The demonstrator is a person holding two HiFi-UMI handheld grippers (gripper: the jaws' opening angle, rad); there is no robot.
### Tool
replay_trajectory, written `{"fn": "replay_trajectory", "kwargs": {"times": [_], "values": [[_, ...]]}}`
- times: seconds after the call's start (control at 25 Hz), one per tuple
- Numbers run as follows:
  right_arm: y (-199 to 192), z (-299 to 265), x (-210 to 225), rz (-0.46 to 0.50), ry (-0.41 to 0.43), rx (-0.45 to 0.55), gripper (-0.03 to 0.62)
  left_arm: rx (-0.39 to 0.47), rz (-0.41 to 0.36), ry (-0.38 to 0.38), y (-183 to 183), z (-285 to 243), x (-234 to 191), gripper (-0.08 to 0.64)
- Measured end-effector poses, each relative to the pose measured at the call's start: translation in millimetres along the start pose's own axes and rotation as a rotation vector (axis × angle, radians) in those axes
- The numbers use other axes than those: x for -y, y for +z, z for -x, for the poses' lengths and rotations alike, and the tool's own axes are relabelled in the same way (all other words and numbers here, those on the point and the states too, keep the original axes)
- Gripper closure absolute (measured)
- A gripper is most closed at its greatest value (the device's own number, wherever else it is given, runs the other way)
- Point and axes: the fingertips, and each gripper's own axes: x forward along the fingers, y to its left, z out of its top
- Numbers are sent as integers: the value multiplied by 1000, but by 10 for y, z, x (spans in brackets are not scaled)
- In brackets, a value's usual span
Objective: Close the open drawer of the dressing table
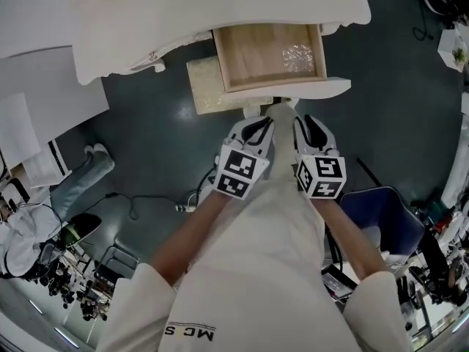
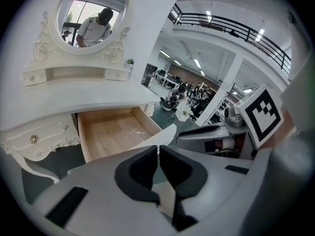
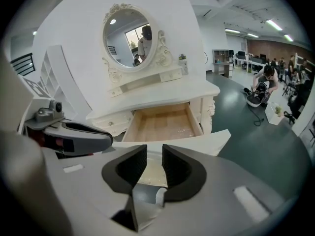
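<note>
The person's bare forearms reach out over a white smock (image 1: 256, 270), and the two grippers sit side by side, close together, above the dark floor (image 1: 146, 145). The left gripper (image 2: 158, 154) has its black fingers (image 2: 140, 171) clenched, pad against pad, with nothing between them. The right gripper (image 3: 154, 163) has its fingers (image 3: 177, 168) released: a clear gap stands between the pads, and nothing is pinched there. Through that gap only a pale pad (image 1: 209, 86) shows, lying lower down and farther off.

Just beyond both sets of fingertips runs the white front panel (image 1: 293, 88) of the drawer (image 1: 267, 53). The grippers point down at it from near by, and no view shows them touching it. The drawer is pulled fully out from under the front edge of the white bench (image 1: 220, 6), toward its right end as seen from the head view. Its bare wooden bottom is open to view, with a small scrap of clear wrapping (image 1: 297, 56) lying on it near the right wall.

To the left of the open drawer, a smaller closed drawer (image 3: 110, 119) with a round knob sits flush in the bench front. At the back edge of the bench an oval mirror (image 3: 127, 38) in a carved white frame stands upright.
</note>
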Motion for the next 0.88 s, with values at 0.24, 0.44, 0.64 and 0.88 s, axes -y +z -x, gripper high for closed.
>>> {"fn": "replay_trajectory", "kwargs": {"times": [0.24, 0.44, 0.64, 0.88], "values": [[-108, -216, 91, -19, -15, -12, 500, -5, 17, 23, -98, -163, -65, 537], [-313, -445, 126, -12, -18, -62, 488, -25, 45, 40, -259, -285, -182, 537], [-441, -650, 142, -8, -24, -103, 478, -45, 40, 45, -342, -370, -295, 537], [-523, -809, 114, -4, -6, -147, 465, -66, 41, 68, -463, -440, -412, 537]]}}
